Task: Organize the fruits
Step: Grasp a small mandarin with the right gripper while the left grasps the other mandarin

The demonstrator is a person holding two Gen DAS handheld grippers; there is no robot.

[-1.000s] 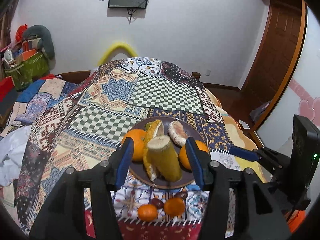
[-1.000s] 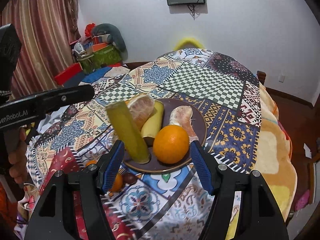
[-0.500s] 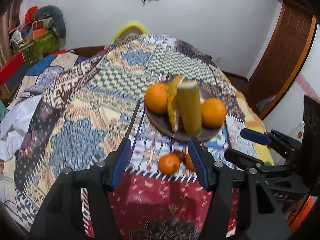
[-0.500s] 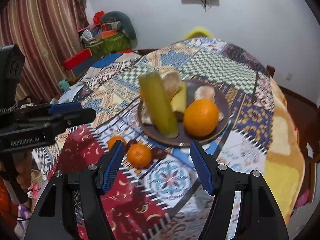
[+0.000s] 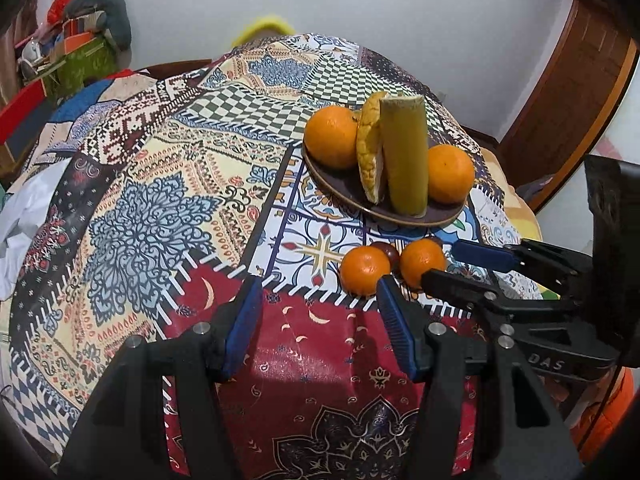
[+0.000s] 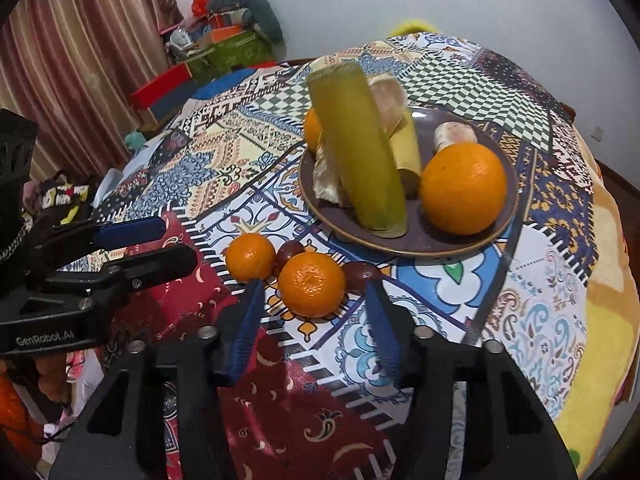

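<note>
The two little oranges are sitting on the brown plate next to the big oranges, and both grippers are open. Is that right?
Not quite. The two little oranges lie on the patterned cloth in front of the brown plate, as the right wrist view shows. Both grippers are open.

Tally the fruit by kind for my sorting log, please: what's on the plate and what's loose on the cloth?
Large oranges on plate: 2
Green-yellow stalks: 2
Peeled segments: 3
Small mandarins on cloth: 2
Dark dates: 2
Total: 11

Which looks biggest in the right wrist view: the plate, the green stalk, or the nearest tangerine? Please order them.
1. plate
2. green stalk
3. nearest tangerine, though it lies closer to the camera, which flatters it.
</note>
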